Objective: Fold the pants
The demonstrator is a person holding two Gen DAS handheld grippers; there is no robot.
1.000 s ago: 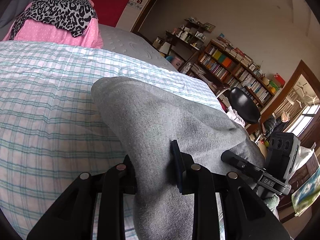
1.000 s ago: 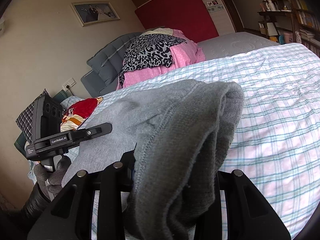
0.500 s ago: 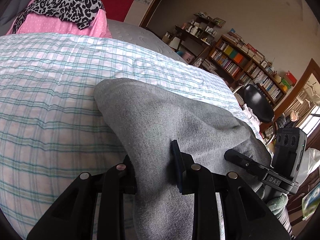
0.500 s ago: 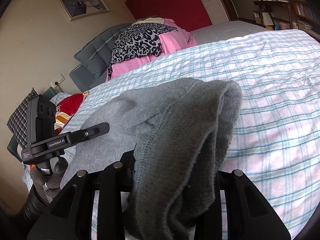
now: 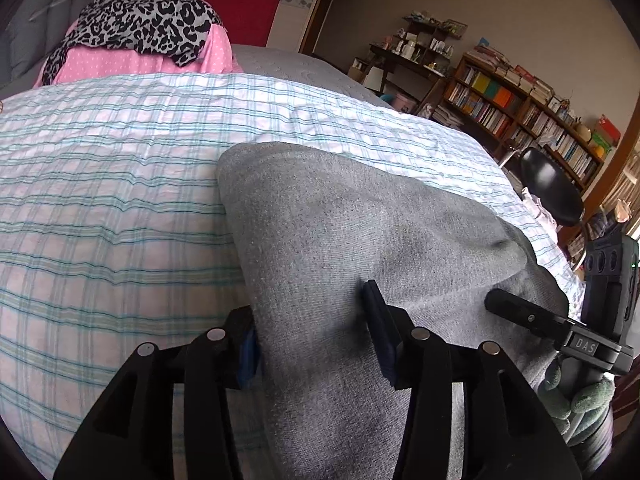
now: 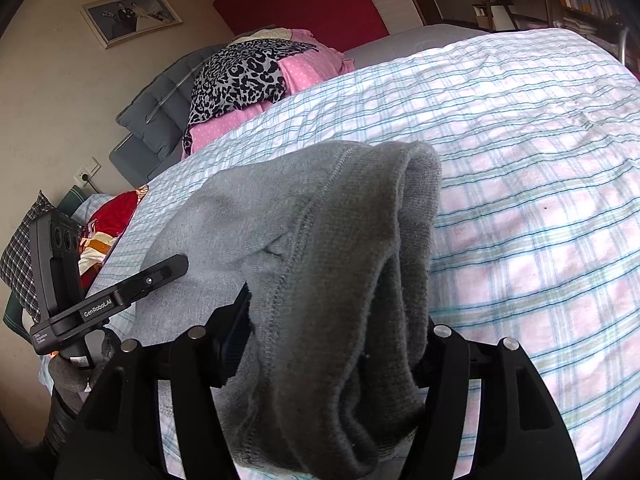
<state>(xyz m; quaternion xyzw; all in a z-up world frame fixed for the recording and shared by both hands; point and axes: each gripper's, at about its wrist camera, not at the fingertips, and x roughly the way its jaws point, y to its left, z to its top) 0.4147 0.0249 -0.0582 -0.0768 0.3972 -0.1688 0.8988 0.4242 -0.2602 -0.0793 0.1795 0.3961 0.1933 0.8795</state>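
Note:
Grey knit pants [image 5: 360, 248] lie bunched on the checked bedspread [image 5: 112, 184]. My left gripper [image 5: 312, 332] is shut on a thick fold of the grey pants, which drape over its fingers. My right gripper [image 6: 336, 344] is shut on the ribbed waistband end of the pants [image 6: 320, 248], cloth hanging over its fingers. In the left wrist view the right gripper [image 5: 560, 328] shows at the right, against the same cloth. In the right wrist view the left gripper [image 6: 120, 296] shows at the left, its finger on the pants.
A pile of pink dotted and leopard-print clothes [image 5: 144, 40] lies at the head of the bed. Bookshelves [image 5: 520, 112] and a black chair [image 5: 552, 192] stand beyond the bed's right side. Red and checked cloths [image 6: 108, 220] lie off the left edge.
Both grippers keep their hold on the pants. The left wrist view has tilted up a little toward the head of the bed; the pants' far edge sits slightly further along the bedspread.

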